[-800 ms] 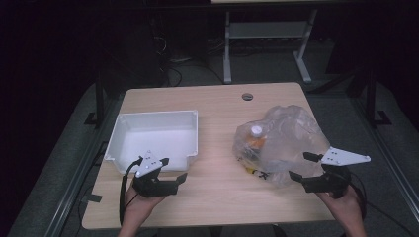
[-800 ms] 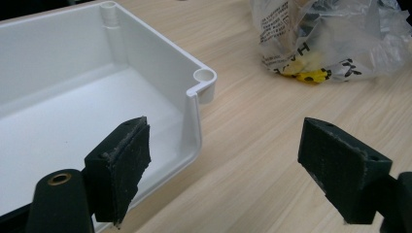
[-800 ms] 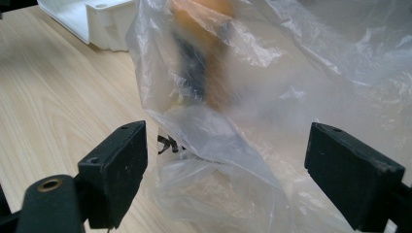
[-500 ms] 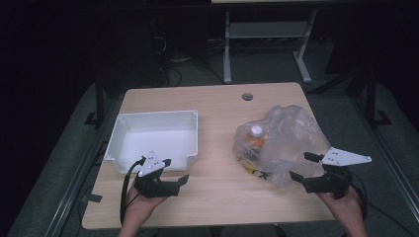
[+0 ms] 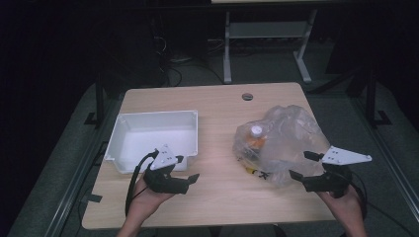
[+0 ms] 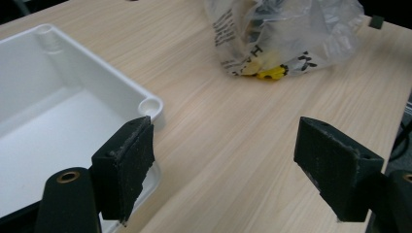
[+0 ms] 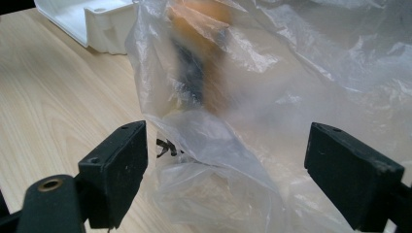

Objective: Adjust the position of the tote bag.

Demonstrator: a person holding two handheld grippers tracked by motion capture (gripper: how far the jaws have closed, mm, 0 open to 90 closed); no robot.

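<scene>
Bag (image 5: 284, 143) just before right tool (image 5: 302, 165)

Left tongs (image 5: 189, 169) and right tongs (image 5: 300, 165) low, level, jaws wide apart, nothing gripped.

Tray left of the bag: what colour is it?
Plain white; the tray shows best in the high view.

Slight drift only. Right gripper (image 5: 302, 165) now a touch nearer the bench's front edge and closer in against the clear plastic bag (image 5: 286, 140), its spread jaws bracketing a loose fold of the film in the right gripper view. Left gripper (image 5: 188, 169) edged marginally rightward beside the white tray (image 5: 123, 129).
</scene>
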